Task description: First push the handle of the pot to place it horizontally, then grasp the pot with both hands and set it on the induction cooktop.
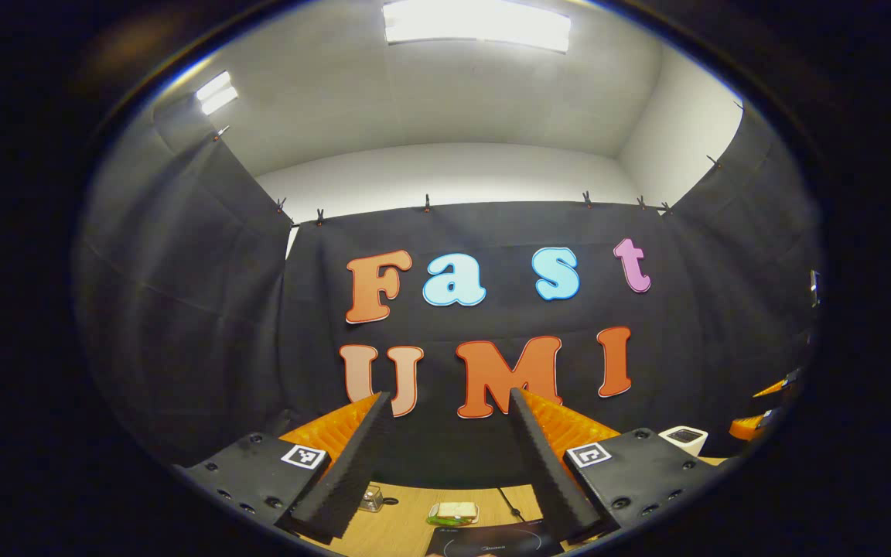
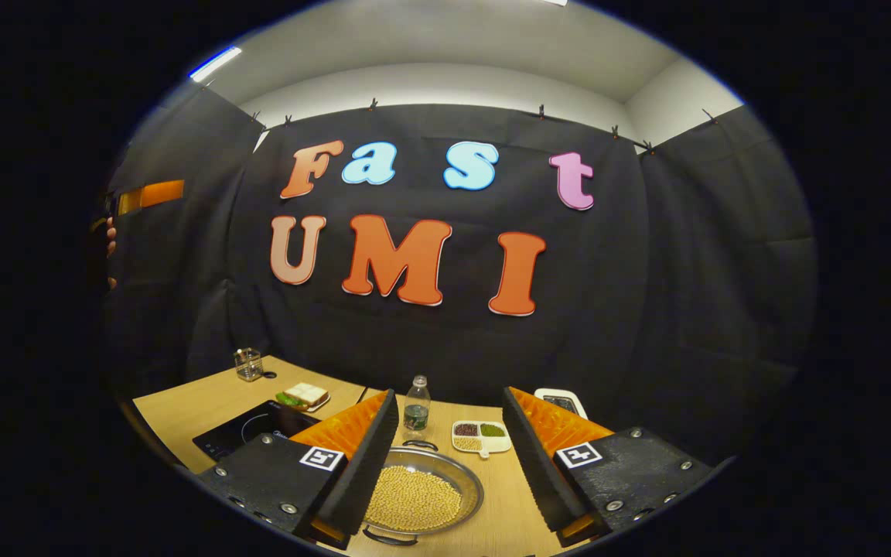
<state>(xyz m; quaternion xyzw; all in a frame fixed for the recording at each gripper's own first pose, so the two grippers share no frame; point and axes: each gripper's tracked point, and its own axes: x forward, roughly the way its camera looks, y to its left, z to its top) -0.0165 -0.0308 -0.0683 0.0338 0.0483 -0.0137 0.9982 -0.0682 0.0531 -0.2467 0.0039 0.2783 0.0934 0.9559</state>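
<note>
Booth enclosed by black cloth walls under a white ceiling with strip lights; work surface is a light wood tabletop (image 2: 182,406).

Right gripper view, near to far. The right gripper (image 2: 445,464) is spread wide, nothing between its fingers. Low centre of frame, just beyond the fingers, sits the shallow round stainless-steel pot (image 2: 424,491), two small loop handles at its near and far rim. It is filled with a layer of small yellow beans (image 2: 414,499). Judgement: rigid, smooth metal, likely slippery; the loose load adds weight and will spill if tilted. Take hold at the two loop handles or opposite rim edges, keeping it level.

Beyond the pot: a white divided dish (image 2: 480,436) with dark red, green and pale grains in separate compartments; a clear plastic bottle (image 2: 416,404), upright. Lower left: the flat black induction cooktop (image 2: 248,431), bare; behind it a sandwich on a plate (image 2: 302,396) and a clear glass cup (image 2: 248,363).

Left gripper view: the left gripper (image 1: 445,464) is likewise spread, raised, holding nothing.
</note>
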